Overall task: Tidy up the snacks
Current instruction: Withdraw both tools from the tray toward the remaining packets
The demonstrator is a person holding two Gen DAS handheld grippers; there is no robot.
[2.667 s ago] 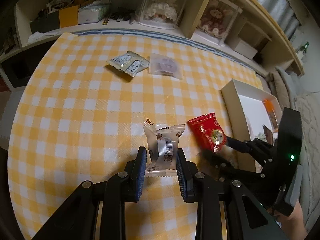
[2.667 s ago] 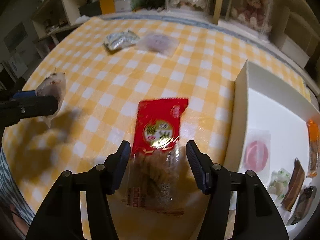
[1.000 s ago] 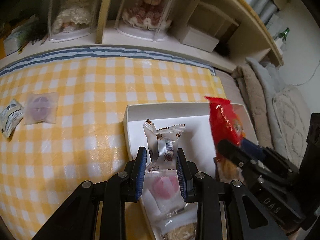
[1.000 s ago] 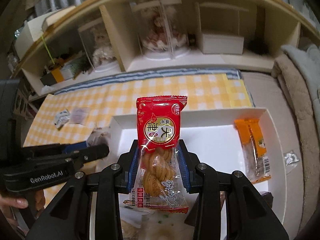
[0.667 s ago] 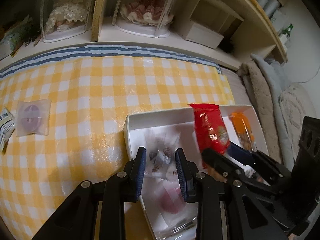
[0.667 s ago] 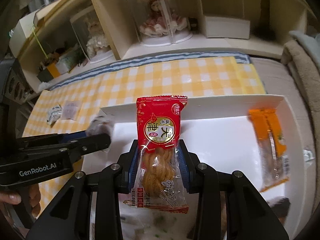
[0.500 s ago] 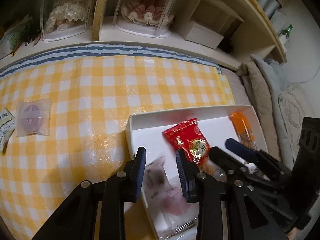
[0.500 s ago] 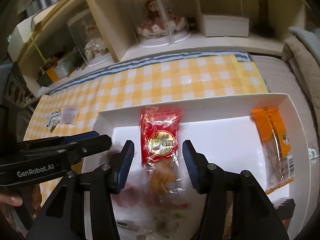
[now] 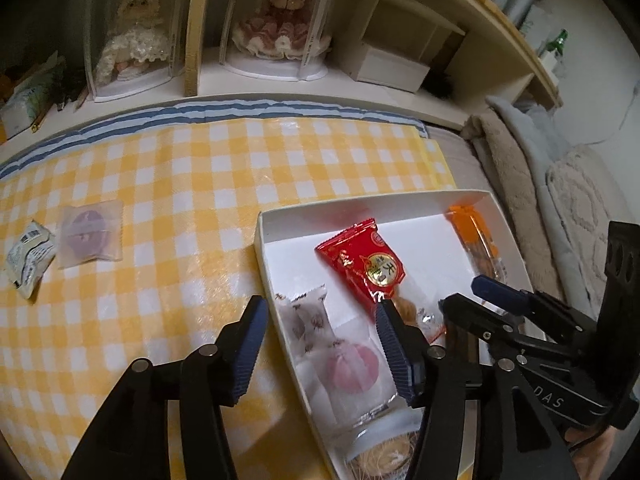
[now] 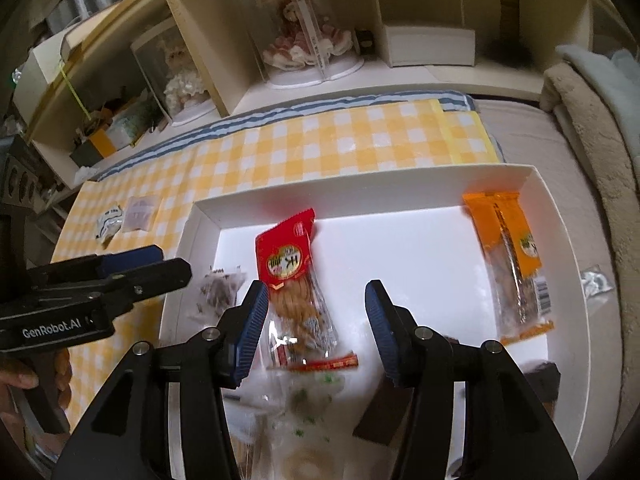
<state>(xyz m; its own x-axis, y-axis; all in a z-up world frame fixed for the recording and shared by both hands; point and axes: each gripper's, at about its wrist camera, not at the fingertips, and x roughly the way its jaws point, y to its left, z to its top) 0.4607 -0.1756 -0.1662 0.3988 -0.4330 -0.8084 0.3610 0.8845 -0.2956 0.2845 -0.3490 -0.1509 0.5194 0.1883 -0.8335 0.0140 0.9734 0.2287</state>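
left claw [image 9: 318, 338] opening, nothing gripped, clear pastry packet [image 9: 306, 322] dropped beneath | right claw [image 10: 312, 322] open, red snack [image 10: 294, 280] released | we now have both in white box [image 9: 360, 206] | 2 packets [image 9: 60, 246] remain on bench [image 9: 180, 200]

Black hand-held gripper [image 10: 316, 320], blue ribbed pads [image 10: 252, 328], silver screws, "GenRobot.AI" mark.

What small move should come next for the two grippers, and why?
Probably the left gripper, its jaws opening with nothing pressed between them, should lift out of the white cardboard box and go to the purple round snack in a clear wrapper on the yellow checked tablecloth. The red twisted-dough snack packet and the clear printed candy wrapper already lie in the box.
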